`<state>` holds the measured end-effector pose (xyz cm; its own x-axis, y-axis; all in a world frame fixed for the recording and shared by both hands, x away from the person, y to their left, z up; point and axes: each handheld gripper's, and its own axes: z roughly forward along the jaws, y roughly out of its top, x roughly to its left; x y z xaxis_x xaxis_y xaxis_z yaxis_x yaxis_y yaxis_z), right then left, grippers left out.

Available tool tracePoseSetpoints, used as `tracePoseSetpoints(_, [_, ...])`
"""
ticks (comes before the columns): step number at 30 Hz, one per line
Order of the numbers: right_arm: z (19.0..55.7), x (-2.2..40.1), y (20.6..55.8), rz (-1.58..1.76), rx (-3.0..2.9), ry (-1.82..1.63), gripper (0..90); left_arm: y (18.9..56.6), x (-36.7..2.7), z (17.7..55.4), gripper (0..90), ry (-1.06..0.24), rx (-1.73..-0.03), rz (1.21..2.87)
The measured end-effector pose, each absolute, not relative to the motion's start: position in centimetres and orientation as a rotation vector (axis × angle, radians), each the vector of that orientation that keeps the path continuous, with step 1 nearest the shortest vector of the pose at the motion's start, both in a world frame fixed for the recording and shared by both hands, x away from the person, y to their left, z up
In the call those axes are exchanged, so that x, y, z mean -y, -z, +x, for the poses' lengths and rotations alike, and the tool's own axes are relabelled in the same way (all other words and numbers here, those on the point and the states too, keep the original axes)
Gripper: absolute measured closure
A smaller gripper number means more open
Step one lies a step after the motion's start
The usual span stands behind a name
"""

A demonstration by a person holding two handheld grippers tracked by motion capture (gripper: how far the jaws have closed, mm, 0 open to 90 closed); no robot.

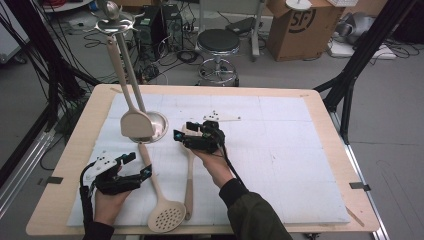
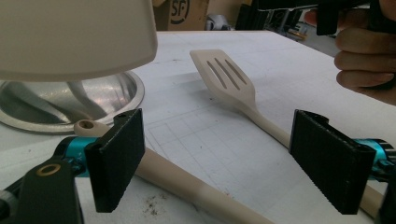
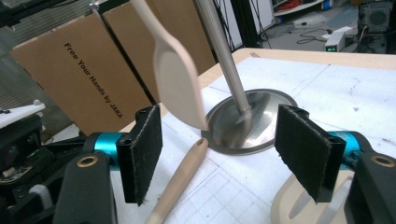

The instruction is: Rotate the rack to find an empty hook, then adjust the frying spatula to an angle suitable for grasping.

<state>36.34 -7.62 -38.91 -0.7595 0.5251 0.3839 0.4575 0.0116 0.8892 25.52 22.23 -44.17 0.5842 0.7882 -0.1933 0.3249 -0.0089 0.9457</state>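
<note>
Right now I am holding the right gripper (image 1: pixel 184 136) near the middle of the tabletop (image 1: pixel 320 200), its jaws spread wide with nothing pinched between them. In the right gripper view, the head of the slotted spatula (image 3: pixel 303 205) is lying just under the right-hand pad, not gripped. That slotted spatula (image 1: pixel 189 175) is stretching from the gripper back toward the near edge, its handle running alongside the skimmer (image 1: pixel 162 200), whose perforated head is resting close to the near edge. The skimmer's handle tip is pointing at the steel base of the utensil stand (image 1: pixel 150 131), which is sitting toward the far left corner. A solid turner (image 1: pixel 135 122) is hanging from that stand, its blade dangling just over the base. I am keeping the left gripper (image 1: pixel 140 167) near the left edge, jaws also spread, straddling the skimmer's handle (image 2: pixel 187 184) without pressing on it.
</note>
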Motion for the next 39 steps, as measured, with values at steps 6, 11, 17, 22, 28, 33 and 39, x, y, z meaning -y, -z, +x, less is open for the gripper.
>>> tracePoseSetpoints(6, [36.3,7.6,39.1,1.078,-2.201,-1.882,31.7,44.2,-22.2,25.5,19.0,-0.471,-0.958,1.597])
tracePoseSetpoints(11, [36.3,7.5,39.4,1.087,-2.212,-1.871,31.7,44.2,-22.1,25.5,19.0,-0.472,-0.953,1.598])
tracePoseSetpoints(17, [36.3,7.2,39.7,1.085,-2.231,-1.865,33.1,44.2,-22.2,25.5,19.0,-0.473,-0.957,1.592])
tracePoseSetpoints(22, [36.7,7.0,40.4,1.108,-2.293,-1.838,50.7,44.1,-22.2,25.5,19.1,-0.474,-0.958,1.597])
tracePoseSetpoints(28, [37.0,6.2,41.8,1.141,-2.430,-1.714,65.8,44.1,-22.2,25.5,19.0,-0.472,-0.957,1.596])
tracePoseSetpoints(33, [37.4,5.6,43.0,1.171,-2.518,-1.620,77.3,44.1,-22.2,25.5,19.0,-0.474,-0.953,1.598])
tracePoseSetpoints(39, [37.7,5.3,44.1,1.193,-2.616,-1.513,86.6,44.1,-22.2,25.5,19.0,-0.473,-0.956,1.595])
